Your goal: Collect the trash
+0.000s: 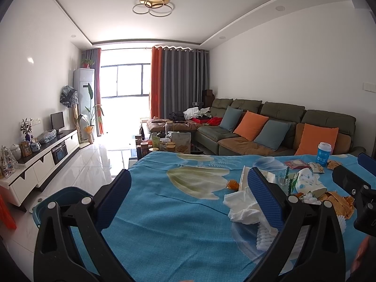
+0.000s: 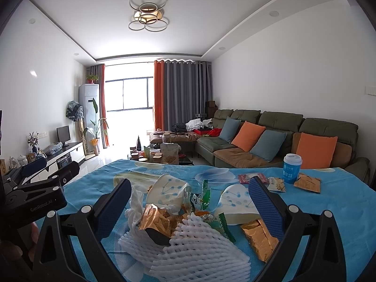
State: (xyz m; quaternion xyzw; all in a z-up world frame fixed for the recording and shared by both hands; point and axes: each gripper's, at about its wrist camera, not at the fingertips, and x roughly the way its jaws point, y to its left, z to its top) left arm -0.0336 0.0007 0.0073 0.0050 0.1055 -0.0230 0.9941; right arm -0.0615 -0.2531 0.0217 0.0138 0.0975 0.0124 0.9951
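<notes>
Living room setup with a blue flowery cloth point(image 1: 176, 211) over the table, TV stand point(image 1: 42, 162) off on the left wall, window in the middle, green sofa point(image 1: 282, 127) with orange and blue cushions on the right. Left gripper point(image 1: 190, 195) hangs over the bare left part of the cloth with its jaws spread wide, nothing in them; a teal bin point(image 1: 63, 192) sits on the floor just past its left finger, and a crumpled tissue point(image 1: 242, 204) lies by its right finger. Right gripper point(image 2: 190, 202) is also wide open, hovering low over the trash pile: white foam net point(image 2: 199, 246) closest to the camera, gold wrappers point(image 2: 157, 221) on top, paper cups point(image 2: 169, 188) behind, green wrappers point(image 2: 205, 193) mixed in. Further right a blue cup point(image 2: 292, 168) stands upright near another gold packet point(image 2: 307, 182).
</notes>
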